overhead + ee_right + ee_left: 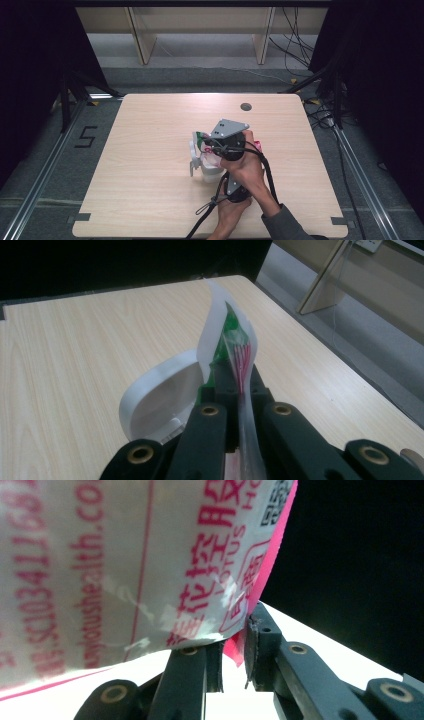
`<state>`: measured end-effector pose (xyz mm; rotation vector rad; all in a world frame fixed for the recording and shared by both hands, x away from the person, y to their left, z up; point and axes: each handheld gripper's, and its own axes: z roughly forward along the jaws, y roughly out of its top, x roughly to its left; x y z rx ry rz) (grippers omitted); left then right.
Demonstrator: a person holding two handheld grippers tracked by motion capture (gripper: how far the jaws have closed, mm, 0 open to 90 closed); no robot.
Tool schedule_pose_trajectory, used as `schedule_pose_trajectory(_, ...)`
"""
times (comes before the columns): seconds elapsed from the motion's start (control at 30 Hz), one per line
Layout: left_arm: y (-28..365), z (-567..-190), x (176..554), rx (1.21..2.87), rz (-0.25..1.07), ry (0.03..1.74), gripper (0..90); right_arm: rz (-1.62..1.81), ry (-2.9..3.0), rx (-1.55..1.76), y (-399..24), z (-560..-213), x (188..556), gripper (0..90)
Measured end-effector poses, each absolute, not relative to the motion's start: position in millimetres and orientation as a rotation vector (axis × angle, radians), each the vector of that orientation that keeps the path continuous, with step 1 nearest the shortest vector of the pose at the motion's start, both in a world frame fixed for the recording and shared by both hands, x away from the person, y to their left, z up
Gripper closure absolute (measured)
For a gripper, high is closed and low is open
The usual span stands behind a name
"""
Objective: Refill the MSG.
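Right claw (239,390) is pinching the plastic bag (227,340) edge tight, left claw (232,652) is gripping its pink-printed corner, bag hanging above the white container (150,400) on the tabletop (150,200).

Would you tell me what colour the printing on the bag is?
Red on the white bag, clearest in the left gripper view.

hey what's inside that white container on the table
A printed plastic packet stands in the white container, pinched by both grippers' fingers. The packet, hands and grippers cover the container's inside, so anything beneath can't be seen.
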<state>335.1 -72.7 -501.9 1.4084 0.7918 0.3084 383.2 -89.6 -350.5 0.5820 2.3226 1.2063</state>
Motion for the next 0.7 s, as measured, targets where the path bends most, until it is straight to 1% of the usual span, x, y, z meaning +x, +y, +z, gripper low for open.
schedule_pose_trajectory(0.07, -73.2, -502.3, 335.6, 1.401, 0.305, 0.797, 79.1, 1.218, 2.326, 0.559, -91.0, -349.4, 384.0, 90.0)
schedule_pose_trajectory(0.1, -63.3, -503.1, 337.5, 1.544, 0.369, 0.753, 79.1, 1.224, 2.324, 0.562, -91.7, -349.3, 384.3, 90.0)
schedule_pose_trajectory(0.13, -61.9, -502.9, 337.6, 1.565, 0.379, 0.748, 79.1, 1.225, 2.329, 0.561, -92.7, -349.0, 384.6, 90.0)
schedule_pose_trajectory(0.2, -62.6, -502.6, 337.4, 1.55, 0.389, 0.766, 79.1, 1.24, 2.325, 0.566, -94.0, -348.6, 384.9, 90.0)
schedule_pose_trajectory(0.23, -62.1, -502.6, 336.4, 1.524, 0.411, 0.803, 79.1, 1.245, 2.332, 0.564, -95.0, -347.5, 384.4, 90.0)
schedule_pose_trajectory(0.27, -63.3, -502.9, 336.6, 1.504, 0.402, 0.808, 79.1, 1.258, 2.319, 0.564, -95.3, -347.2, 384.1, 90.0)
schedule_pose_trajectory(0.4, -60.0, -503.3, 336.5, 1.533, 0.416, 0.808, 79.1, 1.288, 2.32, 0.569, -100.6, -344.0, 384.3, 90.0)
schedule_pose_trajectory(0.43, -57.8, -503.1, 337.8, 1.569, 0.428, 0.768, 79.0, 1.309, 2.31, 0.564, -101.6, -343.7, 384.8, 90.0)
schedule_pose_trajectory(0.5, -55.8, -504.3, 336.8, 1.584, 0.426, 0.782, 79.0, 1.327, 2.319, 0.592, -105.1, -341.7, 383.6, 90.0)
schedule_pose_trajectory(0.7, -53.4, -506.4, 336.9, 1.593, 0.434, 0.788, 78.7, 1.387, 2.291, 0.587, -116.0, -337.3, 385.1, 90.0)
